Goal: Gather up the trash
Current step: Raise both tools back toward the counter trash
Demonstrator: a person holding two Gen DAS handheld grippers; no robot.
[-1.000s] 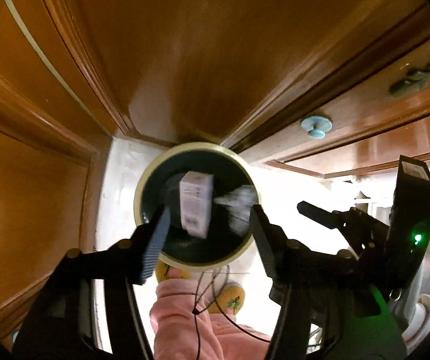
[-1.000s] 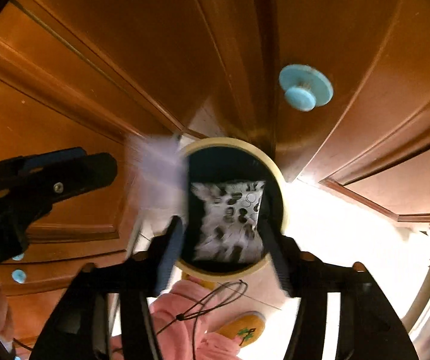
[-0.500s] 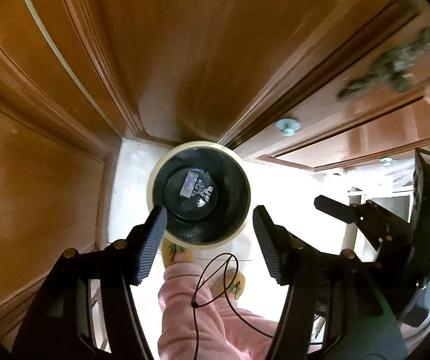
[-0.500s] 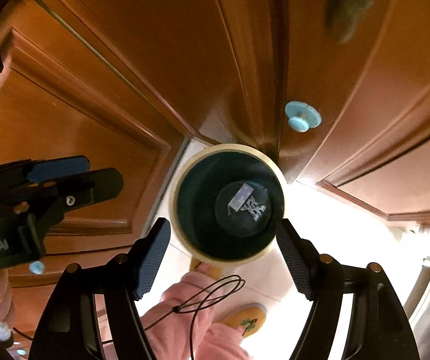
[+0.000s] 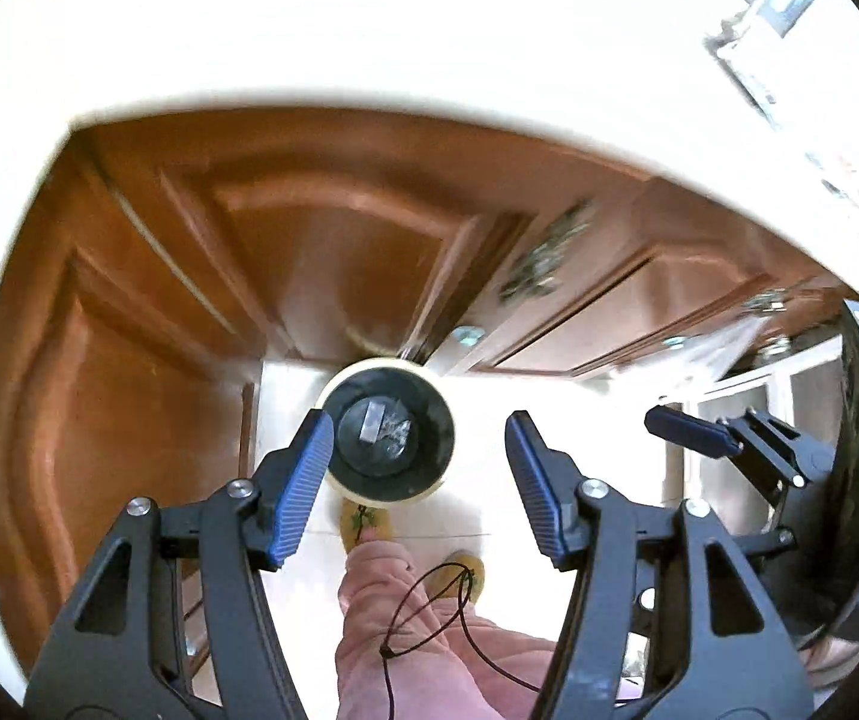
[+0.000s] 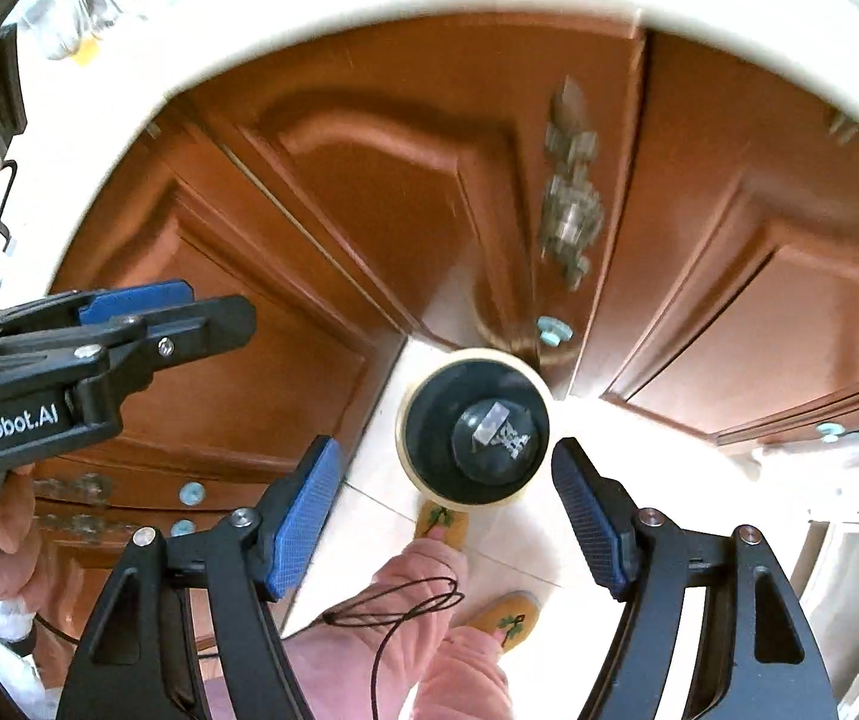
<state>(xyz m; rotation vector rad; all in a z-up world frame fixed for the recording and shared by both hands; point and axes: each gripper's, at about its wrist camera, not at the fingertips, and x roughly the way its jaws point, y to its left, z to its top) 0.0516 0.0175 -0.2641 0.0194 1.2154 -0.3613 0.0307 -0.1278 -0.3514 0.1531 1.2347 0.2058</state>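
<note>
Both grippers have risen well above the bin (image 5: pixel 386 441) since the earlier frames; the white worktop (image 5: pixel 369 30) edge is now in view. Left gripper (image 5: pixel 417 468) spread, empty. Right gripper (image 6: pixel 444 501) has just been opening, nothing between its jaws. The small box (image 6: pixel 489 420) and patterned wrapper (image 6: pixel 516 438) lie on the bin's bottom, on the floor by the cabinet doors (image 6: pixel 369 210).

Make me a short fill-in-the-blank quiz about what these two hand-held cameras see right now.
1. The round black bin with a cream rim stands on the ____.
2. Both the left gripper and right gripper are ____.
3. The small pale box lies ____ the bin.

Missing words: floor; open; inside
</note>
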